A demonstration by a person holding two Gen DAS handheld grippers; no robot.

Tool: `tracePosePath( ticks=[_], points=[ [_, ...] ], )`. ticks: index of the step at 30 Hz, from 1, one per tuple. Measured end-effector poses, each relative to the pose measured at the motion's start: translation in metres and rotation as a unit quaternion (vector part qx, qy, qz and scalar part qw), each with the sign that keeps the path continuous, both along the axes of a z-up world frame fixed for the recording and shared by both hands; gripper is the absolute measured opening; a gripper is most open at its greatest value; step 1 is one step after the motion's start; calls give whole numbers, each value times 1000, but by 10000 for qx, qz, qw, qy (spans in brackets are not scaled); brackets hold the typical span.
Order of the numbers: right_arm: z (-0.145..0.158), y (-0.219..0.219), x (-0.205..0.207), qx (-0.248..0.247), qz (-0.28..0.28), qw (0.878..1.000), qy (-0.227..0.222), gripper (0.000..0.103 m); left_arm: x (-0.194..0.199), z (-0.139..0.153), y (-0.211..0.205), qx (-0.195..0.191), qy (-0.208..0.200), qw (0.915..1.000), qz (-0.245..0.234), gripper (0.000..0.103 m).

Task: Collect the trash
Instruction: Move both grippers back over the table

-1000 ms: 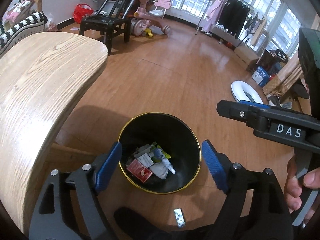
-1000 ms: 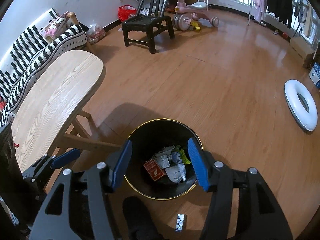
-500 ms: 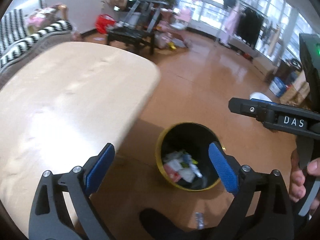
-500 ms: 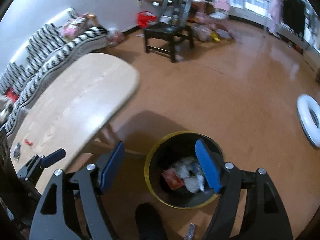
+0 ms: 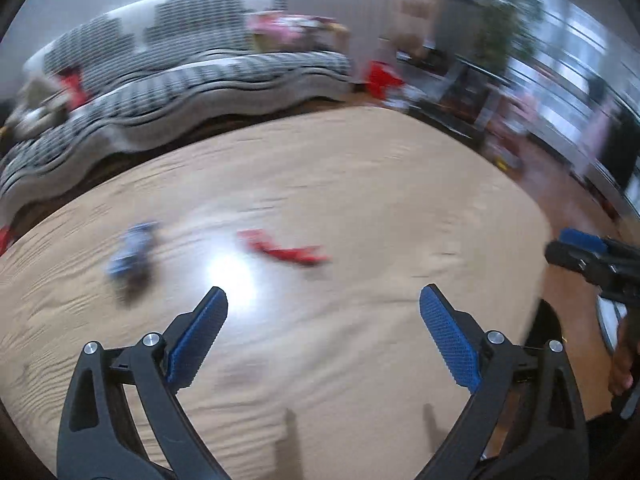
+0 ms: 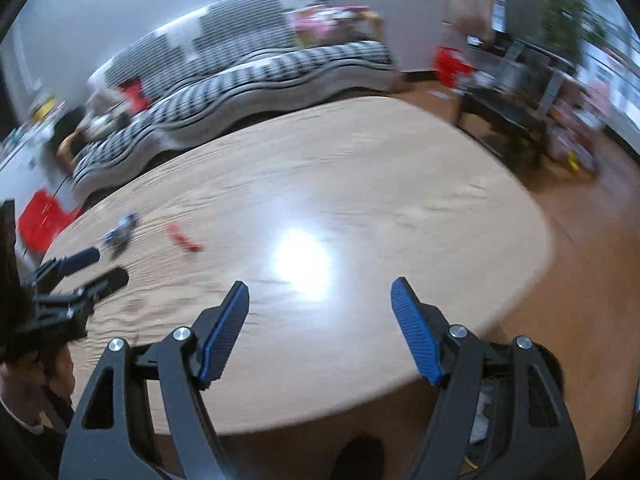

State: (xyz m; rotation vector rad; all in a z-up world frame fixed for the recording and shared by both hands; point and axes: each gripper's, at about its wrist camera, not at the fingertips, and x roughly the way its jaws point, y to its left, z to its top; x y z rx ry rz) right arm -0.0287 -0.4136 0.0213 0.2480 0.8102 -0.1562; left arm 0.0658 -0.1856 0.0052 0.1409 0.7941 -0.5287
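While both claws hang empty over the wooden surface (image 5: 360, 184), the job sits between pickups: two scraps of trash remain to be fetched. Nearest the lens in the left wrist view, the left claw (image 5: 323, 312) is spread wide w/ nothing between its blue pads; the right claw (image 6: 320, 300) is likewise released, jaws apart, nothing gripped. Just beyond the left claw lie a red wrapper (image 5: 284, 248) and, to its left, a blue-and-dark scrap (image 5: 132, 252), both blurred, exact make unclear. They rest apart from each other on bare wood, twd the sofa side. Judged step: reach for the next piece. Next move likely calls for the left claw, the closer one, to drop over the red wrapper and pinch it flat against the wood; thin, so a low approach matters. Behind the surface runs a black-and-white striped sofa (image 5: 180, 72), then a red bag (image 5: 380, 76) on the floor. Right wrist view alone shows the bin (image 6: 552, 364), its dark rim w/ pale litter inside peeking past the surface's near edge at lower right, plus a dark chair (image 6: 512, 112). Left view alone shows the trash close up.
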Motion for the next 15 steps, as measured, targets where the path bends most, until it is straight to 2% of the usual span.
tracePosePath(
  ticks=[4,7,15],
  points=[
    [4,70,40,-220,710,9972,-77,71,20,0,67,23,-22,9979,643,94],
    [2,103,59,-212,1041,9943,-59,71,30,-3,109,0,37,9946,1033,94],
    [-12,145,97,-276,1367,9902,111,71,43,-13,154,12,126,9906,1359,94]
  ],
)
